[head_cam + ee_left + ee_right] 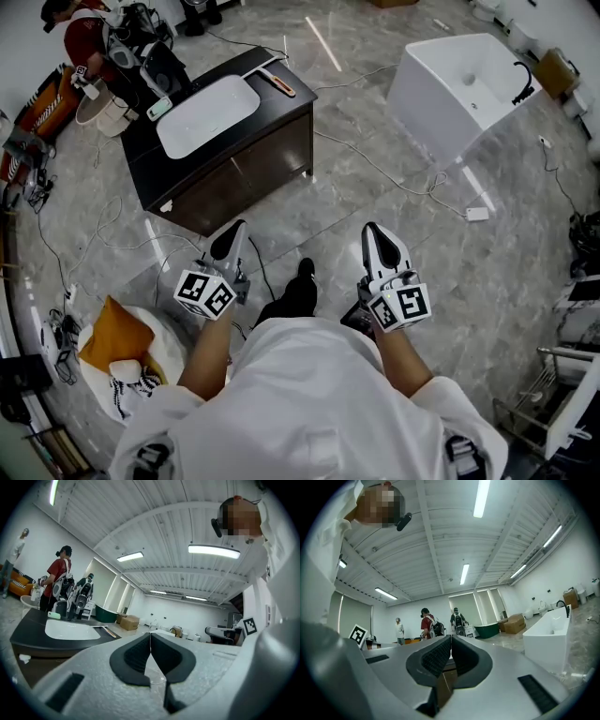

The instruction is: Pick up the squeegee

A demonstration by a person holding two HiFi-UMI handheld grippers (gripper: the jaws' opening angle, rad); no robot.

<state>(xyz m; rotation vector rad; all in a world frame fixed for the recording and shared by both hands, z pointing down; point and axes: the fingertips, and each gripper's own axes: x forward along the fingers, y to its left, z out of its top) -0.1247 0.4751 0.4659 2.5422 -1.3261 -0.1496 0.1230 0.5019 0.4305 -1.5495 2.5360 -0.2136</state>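
Squeegee (pixel 277 84) on dark vanity (pixel 239 176) beside basin (pixel 206 114)

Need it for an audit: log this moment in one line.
left gripper: shut, empty | right gripper: shut, empty | squeegee: on counter, untouched

The thin orange-brown tool (pixel 278 84) on the dark wooden sink cabinet (pixel 267 155) is too small to show its blade. In the left gripper view, the grey left gripper (pixel 150 637) covers most of that cabinet's front. The person in the red shirt (pixel 82 37) is cut off by the top edge. The big white shirt (pixel 309 394) hides the wearer's legs; only one black shoe (pixel 305 270) peeks out. The grey right gripper (pixel 451 641) hides the bottom of the white bathtub (pixel 548 637).
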